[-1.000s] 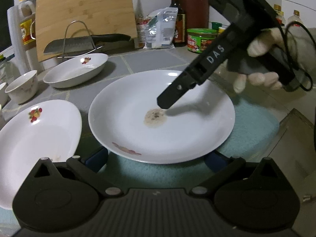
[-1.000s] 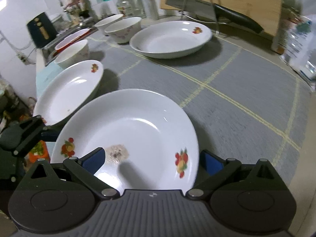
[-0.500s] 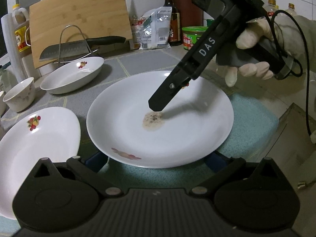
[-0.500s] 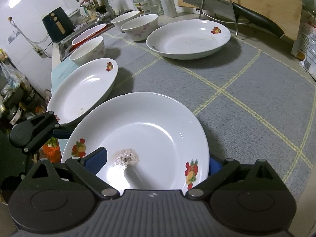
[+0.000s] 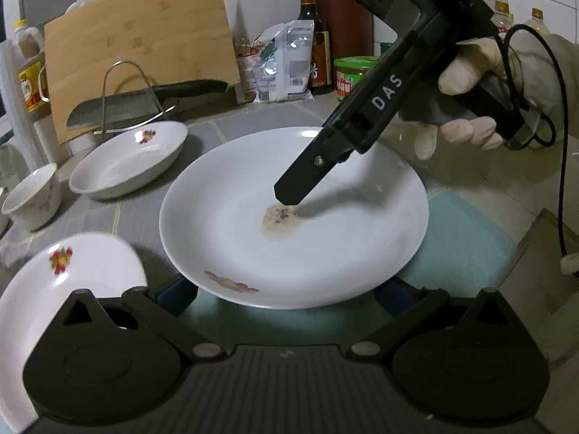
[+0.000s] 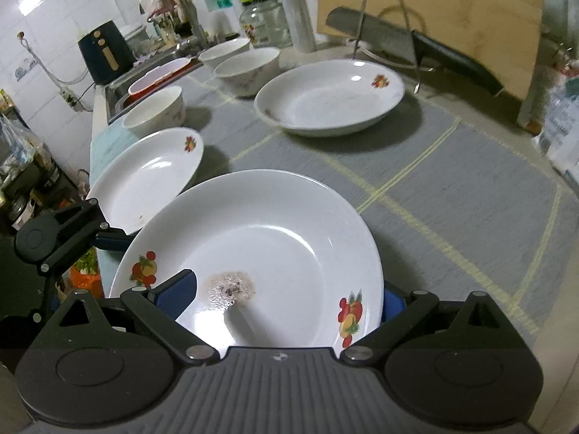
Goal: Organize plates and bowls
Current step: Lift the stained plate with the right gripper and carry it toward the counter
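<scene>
The soiled plate (image 6: 253, 246) sits at the desk (image 6: 452, 188) edge between both wide-spread claws, left claw (image 5: 286, 291) under its near rim, right claw (image 6: 278, 289) over its centre, neither gripping, so next comes a rim pinch, lifting clear of the neighbouring plate (image 6: 144, 177).

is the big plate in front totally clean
No, the big plate has a brownish speckled food smear near its middle.
</scene>
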Demonstrator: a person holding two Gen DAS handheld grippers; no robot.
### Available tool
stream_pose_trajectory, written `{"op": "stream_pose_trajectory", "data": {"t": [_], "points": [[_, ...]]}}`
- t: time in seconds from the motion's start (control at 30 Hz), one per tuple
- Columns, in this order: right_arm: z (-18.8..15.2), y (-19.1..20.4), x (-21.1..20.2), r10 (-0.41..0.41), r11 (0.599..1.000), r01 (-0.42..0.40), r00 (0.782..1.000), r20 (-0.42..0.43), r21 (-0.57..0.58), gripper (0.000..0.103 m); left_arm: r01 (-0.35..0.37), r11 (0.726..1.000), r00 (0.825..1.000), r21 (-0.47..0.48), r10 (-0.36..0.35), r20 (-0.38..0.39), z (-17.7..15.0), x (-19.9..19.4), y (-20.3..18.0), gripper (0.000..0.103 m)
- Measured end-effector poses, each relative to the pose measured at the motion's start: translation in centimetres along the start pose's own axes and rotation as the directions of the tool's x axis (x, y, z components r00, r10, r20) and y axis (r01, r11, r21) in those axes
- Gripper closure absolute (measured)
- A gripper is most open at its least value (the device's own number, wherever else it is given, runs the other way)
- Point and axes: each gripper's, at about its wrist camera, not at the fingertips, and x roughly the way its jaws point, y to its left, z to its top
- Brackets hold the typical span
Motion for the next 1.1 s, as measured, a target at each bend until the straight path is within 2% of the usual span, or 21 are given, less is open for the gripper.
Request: {"op": "stream_pose_trajectory", "data": {"t": [0.33, 0.67, 1.1], "points": [[0.9, -4.2, -2.0, -0.075, 0.997, 0.074, 0.996, 0.042, 0.017, 0.002, 0.031, 0.997, 0.999, 0.064, -0.033, 0.031, 3.4, 4.1, 0.6, 0.001], [0.7, -8.5, -2.4, -0.139, 0.988, 0.135, 0.989, 0.047, 0.080, 0.002, 0.071, 0.991, 0.997, 0.113, -0.075, 0.026, 6.1, 8.3, -0.1, 0.001], [0.0, -10.9, -1.9, -0.199, 0.972, 0.193, 0.980, 0.030, 0.132, 0.002, 0.099, 0.988, 0.995, 0.122, -0.100, -0.002, 7.0, 11.3, -0.4, 0.001]]}}
